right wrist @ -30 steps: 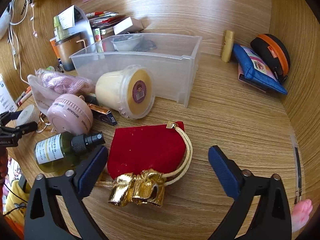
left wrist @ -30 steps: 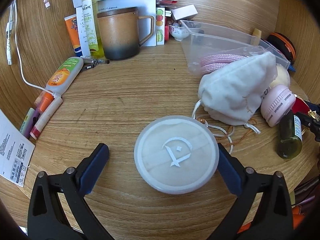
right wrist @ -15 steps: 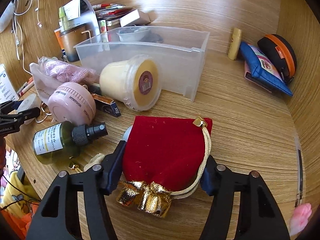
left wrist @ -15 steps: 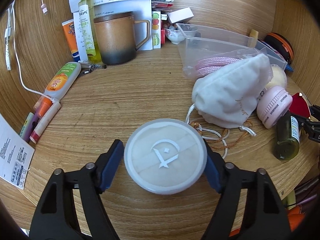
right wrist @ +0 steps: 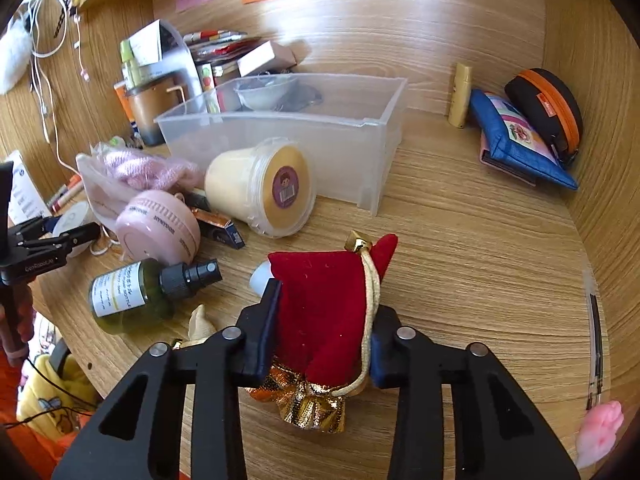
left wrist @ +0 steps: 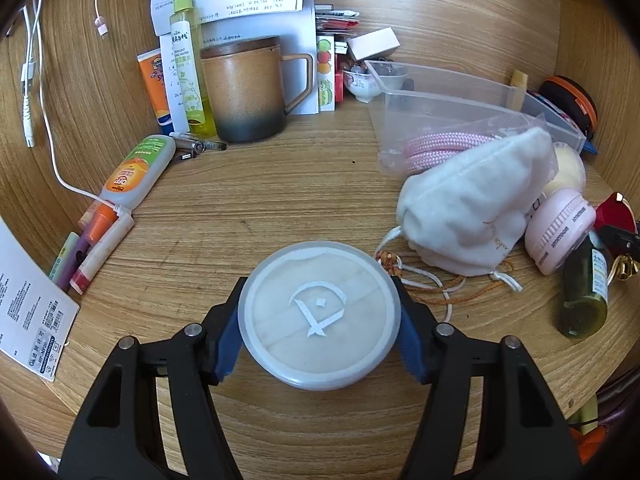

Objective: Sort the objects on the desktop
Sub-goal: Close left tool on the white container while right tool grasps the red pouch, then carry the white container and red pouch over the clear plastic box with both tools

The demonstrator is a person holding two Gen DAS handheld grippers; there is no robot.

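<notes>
My left gripper (left wrist: 320, 328) is shut on a round white lidded jar (left wrist: 319, 313) on the wooden desk; its blue pads press both sides. My right gripper (right wrist: 324, 332) is shut on a red velvet drawstring pouch (right wrist: 324, 312) with a gold ruffled top, squeezing it narrow. A clear plastic bin (right wrist: 304, 136) stands behind it, also in the left wrist view (left wrist: 460, 116). The left gripper and its jar also show at the far left of the right wrist view (right wrist: 44, 240).
A white cloth pouch (left wrist: 472, 208), pink round case (right wrist: 158, 226), green spray bottle (right wrist: 132, 296), and yellow tub (right wrist: 260, 188) lie between the grippers. A brown mug (left wrist: 244, 88), tubes and papers stand at left back. A blue pouch (right wrist: 520, 140) and black-orange case (right wrist: 548, 108) sit far right.
Both grippers went from open to shut: the left closed on the white jar, the right closed on the red pouch and squeezed it narrower.
</notes>
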